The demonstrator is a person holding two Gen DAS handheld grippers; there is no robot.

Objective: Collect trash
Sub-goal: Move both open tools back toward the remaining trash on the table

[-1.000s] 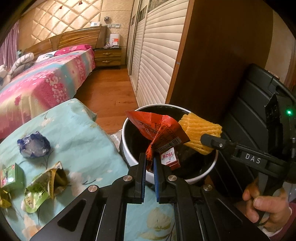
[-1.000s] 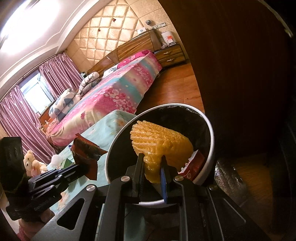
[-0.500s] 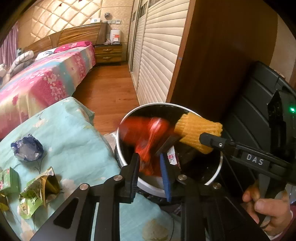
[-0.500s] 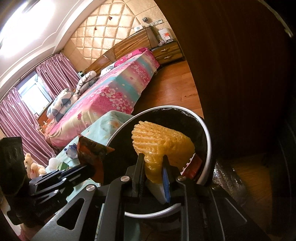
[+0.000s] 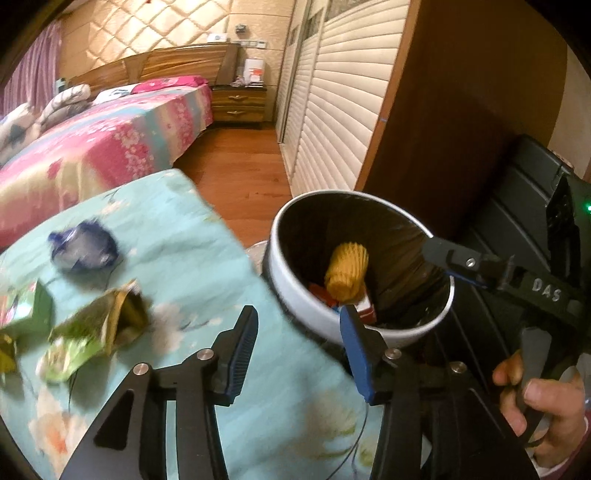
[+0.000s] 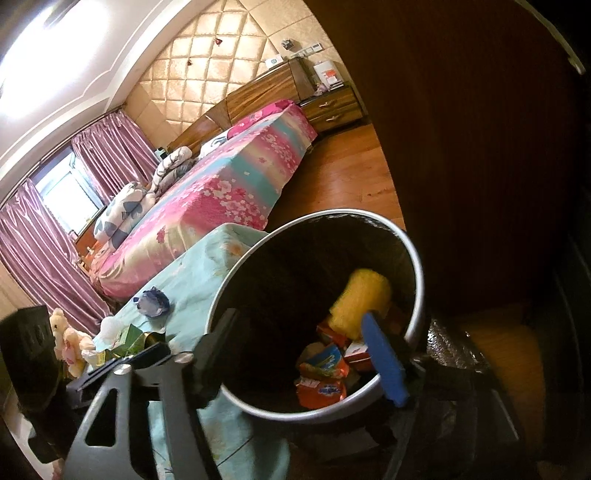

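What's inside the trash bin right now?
Inside the bin: yellow foam netting lying on orange snack wrappers and a small red-and-white box. Anything beneath them is covered.

Bedroom interior. Quilted cream padded wall (image 5: 155, 33) behind wooden headboard (image 5: 166, 64). Bed (image 5: 92, 147) under pink-and-teal floral cover. Wooden nightstand (image 5: 240, 105) beside bed's far corner. Polished wood floor (image 5: 236, 162). Louvred cream wardrobe doors (image 5: 332, 103); dark brown panel (image 5: 461, 110) adjoining. Purple curtains (image 6: 107, 151) flanking bright window (image 6: 66, 192). Ceiling light (image 6: 33, 40) glaring.
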